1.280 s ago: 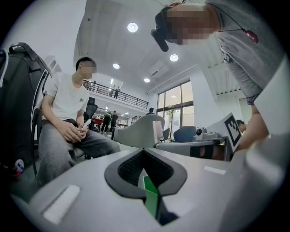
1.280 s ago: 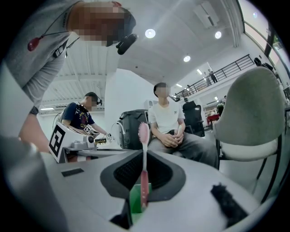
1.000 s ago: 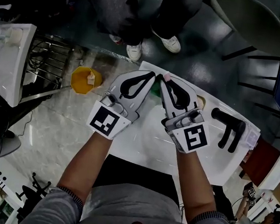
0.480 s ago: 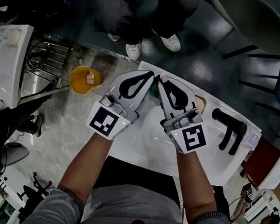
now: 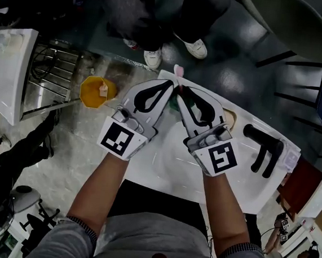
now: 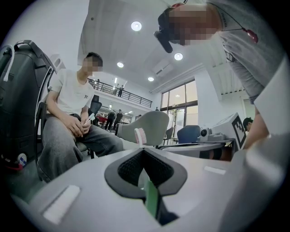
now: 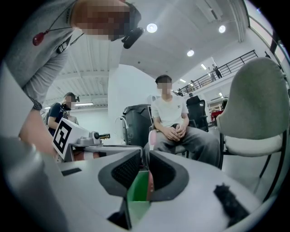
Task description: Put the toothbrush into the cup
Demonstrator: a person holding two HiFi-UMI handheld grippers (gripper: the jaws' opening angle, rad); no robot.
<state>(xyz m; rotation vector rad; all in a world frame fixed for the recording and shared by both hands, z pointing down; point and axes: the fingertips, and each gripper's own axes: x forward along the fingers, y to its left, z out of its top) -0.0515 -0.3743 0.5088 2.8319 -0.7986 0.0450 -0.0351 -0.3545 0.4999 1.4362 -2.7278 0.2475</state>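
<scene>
Holding the toothbrush (image 5: 178, 71) upright in the right gripper (image 5: 182, 90), jaws pinched almost together on the handle, pink head just past the tips, long axis running down toward the green cup (image 5: 178, 103) between both jaws. Gripping the cup's wall with the left gripper (image 5: 172, 86), jaws shut to a slit. Working at the far edge of the desk (image 5: 163, 165); bare desk behind the jaws, black handle (image 5: 264, 149) well right
</scene>
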